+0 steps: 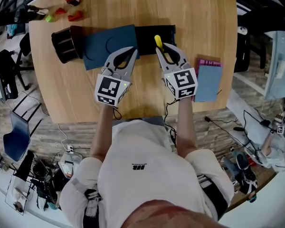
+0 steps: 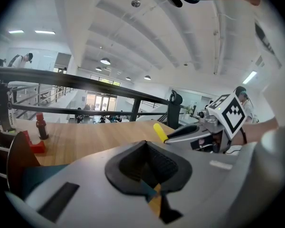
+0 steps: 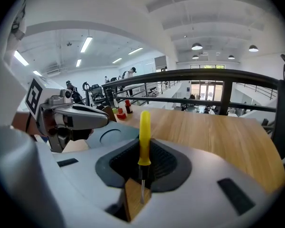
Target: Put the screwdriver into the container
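Note:
The screwdriver has a yellow handle and a thin metal shaft. It stands upright between the jaws of my right gripper, which is shut on it. In the head view its yellow handle pokes out past the right gripper, over a black flat case. The black round container sits at the table's left, well left of both grippers. My left gripper hovers over a dark blue mat, jaws closed with nothing between them. In the left gripper view the screwdriver handle shows to the right.
Several small red and green pieces lie at the table's far left corner. A pink and a blue notebook rest at the right edge. The wooden table has a black railing behind it.

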A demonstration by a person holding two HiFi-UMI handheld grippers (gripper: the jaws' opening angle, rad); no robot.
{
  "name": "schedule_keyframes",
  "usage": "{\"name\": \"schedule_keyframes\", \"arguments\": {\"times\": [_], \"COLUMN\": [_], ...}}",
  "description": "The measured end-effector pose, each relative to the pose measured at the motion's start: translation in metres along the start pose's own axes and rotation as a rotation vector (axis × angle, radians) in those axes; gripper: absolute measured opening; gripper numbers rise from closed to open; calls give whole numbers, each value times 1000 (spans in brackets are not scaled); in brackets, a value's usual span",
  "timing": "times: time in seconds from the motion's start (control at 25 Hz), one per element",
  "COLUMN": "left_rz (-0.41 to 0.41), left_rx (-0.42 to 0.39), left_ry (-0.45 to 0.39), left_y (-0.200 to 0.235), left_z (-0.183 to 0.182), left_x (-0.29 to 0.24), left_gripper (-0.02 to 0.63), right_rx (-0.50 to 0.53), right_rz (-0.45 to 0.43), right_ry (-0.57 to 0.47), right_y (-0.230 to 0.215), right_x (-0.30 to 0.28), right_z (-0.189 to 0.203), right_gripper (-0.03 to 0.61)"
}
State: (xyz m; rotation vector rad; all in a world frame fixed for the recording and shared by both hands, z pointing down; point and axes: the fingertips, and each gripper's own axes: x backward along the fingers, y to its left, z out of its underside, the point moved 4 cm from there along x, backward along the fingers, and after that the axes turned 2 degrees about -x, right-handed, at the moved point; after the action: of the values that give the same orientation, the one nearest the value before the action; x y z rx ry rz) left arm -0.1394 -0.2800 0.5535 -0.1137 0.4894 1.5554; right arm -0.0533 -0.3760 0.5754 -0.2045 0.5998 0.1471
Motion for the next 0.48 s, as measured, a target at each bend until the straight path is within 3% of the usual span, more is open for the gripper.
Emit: {"name": "schedule_keyframes", "arguments": {"times": [0.48], "left_rz": [-14], "left_rx": [46], "left_ry": [35], "left_y": [6], "left_z": [15], "left_x": [-22], "left_gripper": [9], "right_rx": [74], "right_rz": [-75], "right_ry": [114], "right_y": [-11], "right_x": [-42], "right_z": [17], "right_gripper": [58]}}
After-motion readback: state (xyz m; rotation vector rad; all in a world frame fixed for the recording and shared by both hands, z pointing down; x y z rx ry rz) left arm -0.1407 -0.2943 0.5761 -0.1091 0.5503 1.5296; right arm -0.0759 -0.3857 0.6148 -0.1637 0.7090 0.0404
